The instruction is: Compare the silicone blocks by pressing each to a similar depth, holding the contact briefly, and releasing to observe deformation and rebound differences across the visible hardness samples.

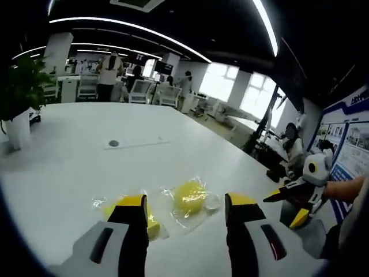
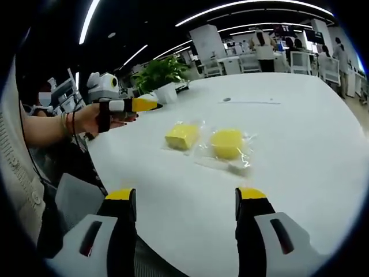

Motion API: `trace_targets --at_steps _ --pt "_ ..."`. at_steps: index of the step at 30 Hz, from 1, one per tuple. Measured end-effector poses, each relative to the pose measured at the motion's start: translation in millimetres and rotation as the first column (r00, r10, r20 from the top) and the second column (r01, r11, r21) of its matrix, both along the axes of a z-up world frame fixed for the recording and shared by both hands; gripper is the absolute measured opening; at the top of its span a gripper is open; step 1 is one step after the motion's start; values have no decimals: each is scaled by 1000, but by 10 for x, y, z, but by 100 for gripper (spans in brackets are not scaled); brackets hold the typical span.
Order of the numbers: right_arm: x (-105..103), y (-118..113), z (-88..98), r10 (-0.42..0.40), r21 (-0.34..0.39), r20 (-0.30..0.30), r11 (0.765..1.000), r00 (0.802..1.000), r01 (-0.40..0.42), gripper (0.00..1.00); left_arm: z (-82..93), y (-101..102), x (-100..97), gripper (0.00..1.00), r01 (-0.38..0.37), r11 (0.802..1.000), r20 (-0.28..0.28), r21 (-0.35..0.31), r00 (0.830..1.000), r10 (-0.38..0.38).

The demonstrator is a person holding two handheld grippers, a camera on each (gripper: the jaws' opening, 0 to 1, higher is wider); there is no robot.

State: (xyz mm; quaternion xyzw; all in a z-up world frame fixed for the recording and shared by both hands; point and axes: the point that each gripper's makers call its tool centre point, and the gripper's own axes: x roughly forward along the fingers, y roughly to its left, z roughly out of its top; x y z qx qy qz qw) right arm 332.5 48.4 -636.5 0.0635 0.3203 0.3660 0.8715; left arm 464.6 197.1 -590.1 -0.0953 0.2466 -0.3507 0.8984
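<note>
Two yellow silicone blocks lie in clear plastic bags on the white table (image 1: 86, 161). In the left gripper view, one block (image 1: 190, 196) sits just beyond the gap of my open left gripper (image 1: 185, 202). The other block (image 1: 152, 224) is partly hidden behind its left jaw. My right gripper (image 1: 291, 205) comes in from the right, held in a hand, off the table's edge. In the right gripper view both blocks (image 2: 182, 135) (image 2: 228, 143) lie side by side ahead of my open right gripper (image 2: 185, 195), well apart from it. The left gripper (image 2: 135, 105) hovers at the left in a hand.
A potted plant (image 2: 161, 75) (image 1: 20, 92) stands at a table corner. A round port (image 1: 113, 143) and a thin strip are set in the tabletop (image 2: 277, 173) further away. Chairs, desks and several people fill the office behind. A seated person (image 1: 291, 150) is off the table's right.
</note>
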Motion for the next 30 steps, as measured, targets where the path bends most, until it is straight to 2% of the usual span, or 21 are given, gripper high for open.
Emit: trace_targets --at_steps 6,10,18,19,22,24,26,27,30 --pt "54 -6 -39 1 5 -8 1000 1000 -1 64 -133 -171 192 53 37 999 -14 33 999 -37" --pt "60 -16 -59 3 10 -17 1000 1000 -2 63 -244 -279 263 52 44 998 -46 36 998 -42" --pt "31 -62 -186 2 3 -47 1000 999 -2 62 -559 -479 443 52 20 1000 -152 20 988 -16" --pt "31 -68 -201 -4 12 -57 1000 998 5 62 -630 -467 486 52 -6 1000 -184 22 983 10" --pt "27 -70 -233 -8 19 -61 1000 998 9 62 -721 -480 558 51 -34 999 -218 14 975 36" --pt "15 -70 -268 -5 16 -67 1000 998 6 61 -816 -520 576 51 -41 999 -274 -9 961 37" --pt "6 -77 -294 -4 17 -77 1000 997 5 61 -904 -510 640 52 -54 999 -275 8 960 54" --pt "8 -83 -304 -5 22 -80 1000 997 7 61 -973 -508 651 52 -59 998 -292 23 954 63" --pt "30 -110 -317 -12 19 -83 1000 996 14 61 -1065 -518 712 52 -89 996 -330 10 940 87"
